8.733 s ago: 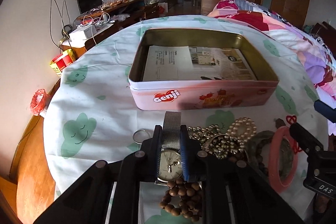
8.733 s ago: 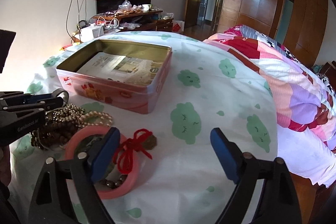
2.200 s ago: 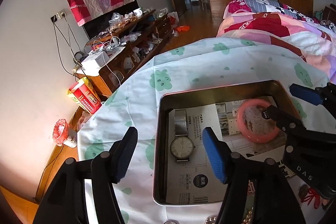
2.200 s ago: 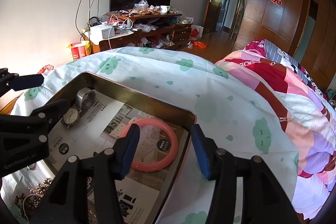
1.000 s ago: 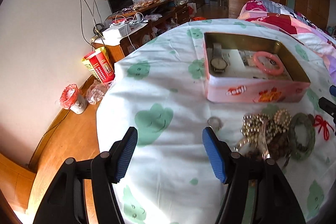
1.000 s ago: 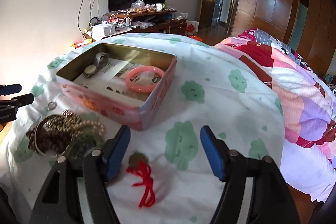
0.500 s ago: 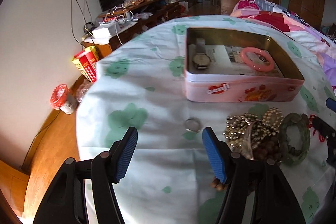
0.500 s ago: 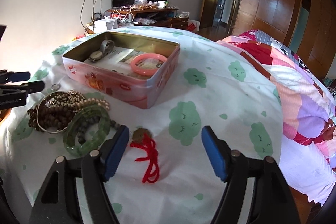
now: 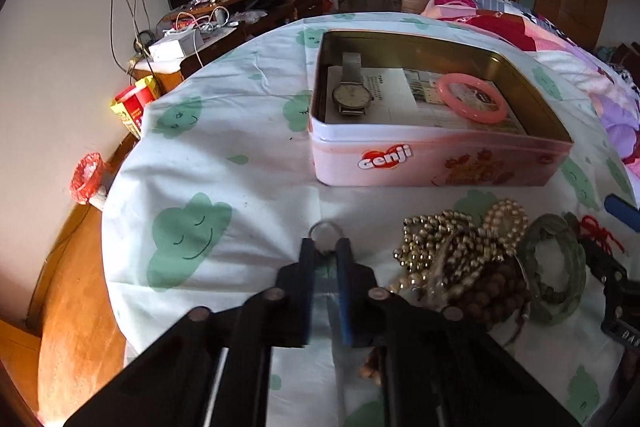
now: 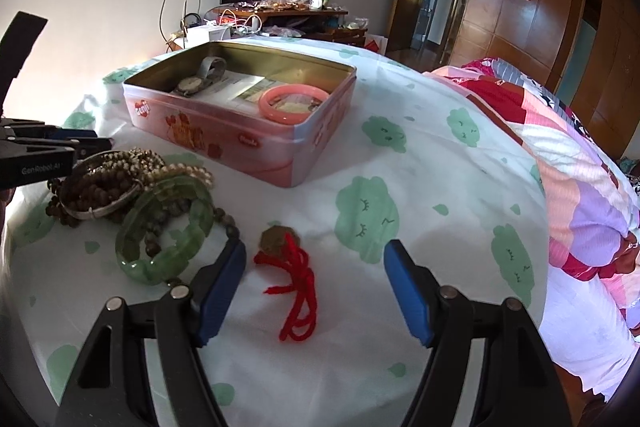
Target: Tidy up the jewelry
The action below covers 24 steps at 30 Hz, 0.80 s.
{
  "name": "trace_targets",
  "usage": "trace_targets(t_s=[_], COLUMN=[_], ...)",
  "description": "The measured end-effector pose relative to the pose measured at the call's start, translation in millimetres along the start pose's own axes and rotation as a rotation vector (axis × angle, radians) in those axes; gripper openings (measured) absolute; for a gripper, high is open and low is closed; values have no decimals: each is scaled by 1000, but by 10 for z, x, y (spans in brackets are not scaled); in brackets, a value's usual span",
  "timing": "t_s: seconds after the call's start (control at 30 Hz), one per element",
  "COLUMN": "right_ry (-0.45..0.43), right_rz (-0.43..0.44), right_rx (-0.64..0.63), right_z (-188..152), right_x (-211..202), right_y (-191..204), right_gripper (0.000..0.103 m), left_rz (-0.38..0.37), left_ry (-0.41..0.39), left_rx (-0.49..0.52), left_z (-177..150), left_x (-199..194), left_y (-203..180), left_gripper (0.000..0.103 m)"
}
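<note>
Bench (image 9: 248, 163) holds pink tin (image 9: 440, 167): watch (image 9: 352, 95), pink bangle (image 9: 476, 99) already inside. Bead heap (image 9: 460, 259), green bangle (image 10: 164, 227), red-cord charm (image 10: 292, 267) left outside. Left claw (image 9: 326, 247) nearly together around silver ring (image 9: 326, 231); right claw (image 10: 314, 263) apart, straddling charm.

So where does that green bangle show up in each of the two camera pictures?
Left wrist view: the green bangle lies at the lower right, at the right end of the jewelry pile.
Right wrist view: the green bangle lies at the lower left, beside the left tip of the right gripper.
Shared landmark: the pink tin, just beyond the pile in both views.
</note>
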State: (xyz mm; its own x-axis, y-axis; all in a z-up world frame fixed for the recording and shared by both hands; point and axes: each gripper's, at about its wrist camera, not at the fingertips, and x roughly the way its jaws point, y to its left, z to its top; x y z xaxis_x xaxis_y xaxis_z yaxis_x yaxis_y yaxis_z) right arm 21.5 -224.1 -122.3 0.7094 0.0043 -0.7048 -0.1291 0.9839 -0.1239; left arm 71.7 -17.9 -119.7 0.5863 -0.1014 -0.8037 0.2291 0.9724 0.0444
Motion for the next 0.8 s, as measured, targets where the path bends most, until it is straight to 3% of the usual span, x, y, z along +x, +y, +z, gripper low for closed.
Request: trace_targets(t_s=[0.1,0.43,0.63,0.8], right_ry=[4,13,16,14], right_rz=[1,-5,-6,-11], right_rx=[-3,-6,-4,-5], right_z=[-6,-18,-24,-26], right_x=[3,26,30,18], right_y=[1,22,23,22], right_gripper=[74,74,74,73], left_rz=[-25,18,68,58], left_ry=[0,1,-1,-16], left_rx=[-17,2,18,29], left_z=[-19,67,96,112], left_x=[-13,46,67,93], left_y=[63,-46,-51,-53], left_gripper=[6,7,30,31])
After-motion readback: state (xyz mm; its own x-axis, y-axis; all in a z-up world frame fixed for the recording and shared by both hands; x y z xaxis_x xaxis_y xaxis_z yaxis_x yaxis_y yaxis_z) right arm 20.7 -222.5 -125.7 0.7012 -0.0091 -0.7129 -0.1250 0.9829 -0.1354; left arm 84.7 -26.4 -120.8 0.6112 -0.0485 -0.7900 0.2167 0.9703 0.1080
